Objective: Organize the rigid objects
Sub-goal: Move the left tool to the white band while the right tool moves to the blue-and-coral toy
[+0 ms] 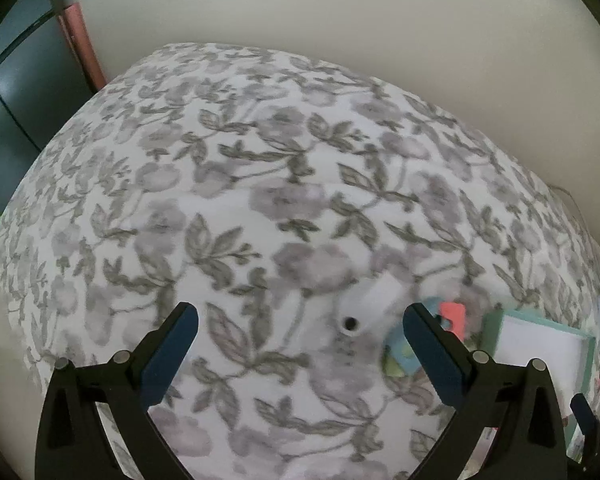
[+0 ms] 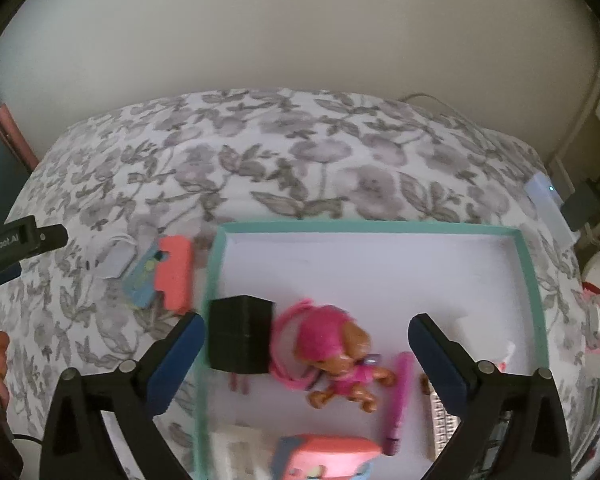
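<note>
Inside the shallow teal-rimmed white tray [image 2: 534, 280] on the floral-sheeted bed [image 2: 260, 152], a black plastic block [image 2: 240, 334], a pink-haired toy puppy [image 2: 340, 360] and other pieces already lay. At nine o'clock outside it, a coral-and-blue piece [image 2: 168, 276], blurred, and a white part [image 1: 366, 308] probably remained. The left gripper [image 1: 300, 354] and the right gripper [image 2: 306, 360] had their jaws apart, empty.

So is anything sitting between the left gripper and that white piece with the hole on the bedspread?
Nothing visible. The left gripper is open, and the white piece lies on bare floral bedspread just ahead, toward its right finger.
</note>
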Tool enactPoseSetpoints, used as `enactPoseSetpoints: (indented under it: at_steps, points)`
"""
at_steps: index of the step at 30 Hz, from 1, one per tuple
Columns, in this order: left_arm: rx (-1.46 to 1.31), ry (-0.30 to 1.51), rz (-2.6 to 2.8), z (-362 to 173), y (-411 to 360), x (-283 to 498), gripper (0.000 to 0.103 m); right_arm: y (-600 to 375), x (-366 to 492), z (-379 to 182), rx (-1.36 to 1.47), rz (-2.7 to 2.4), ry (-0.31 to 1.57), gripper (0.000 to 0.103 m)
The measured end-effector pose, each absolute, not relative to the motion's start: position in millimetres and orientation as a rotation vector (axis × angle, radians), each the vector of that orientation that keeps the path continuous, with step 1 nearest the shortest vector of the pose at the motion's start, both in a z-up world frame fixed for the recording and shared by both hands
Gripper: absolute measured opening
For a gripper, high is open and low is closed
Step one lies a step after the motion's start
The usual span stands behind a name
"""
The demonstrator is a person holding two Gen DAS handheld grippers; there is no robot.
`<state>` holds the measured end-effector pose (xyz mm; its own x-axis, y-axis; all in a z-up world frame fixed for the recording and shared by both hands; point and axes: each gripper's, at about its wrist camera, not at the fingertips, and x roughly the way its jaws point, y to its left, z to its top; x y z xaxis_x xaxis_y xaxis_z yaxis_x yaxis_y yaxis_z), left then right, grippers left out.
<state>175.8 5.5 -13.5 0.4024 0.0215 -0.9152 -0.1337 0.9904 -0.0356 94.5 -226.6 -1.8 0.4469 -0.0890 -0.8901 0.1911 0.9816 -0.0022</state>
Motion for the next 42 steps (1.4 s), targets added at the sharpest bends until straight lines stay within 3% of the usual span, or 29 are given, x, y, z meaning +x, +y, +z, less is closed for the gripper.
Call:
enactPoseSetpoints:
  at_steps: [17, 34, 42]
  points:
    - [-0.17, 1.176, 0.065, -28.5, 41.5, 187.4, 0.102, -174.7, 117.9, -12.6, 0.097, -0.093, 1.081, 0.103]
    - [-0.157, 1.24, -0.123, -54.4, -4.7, 198.5, 0.102, -141.5, 141.5, -25.9, -0.005, -0.034, 1.061, 0.099]
    - [-0.147, 1.269, -0.167, -68.0, -16.9, 206.8, 0.087, -131.2, 150.3, -40.3, 0.0, 0.015, 1.078, 0.094]
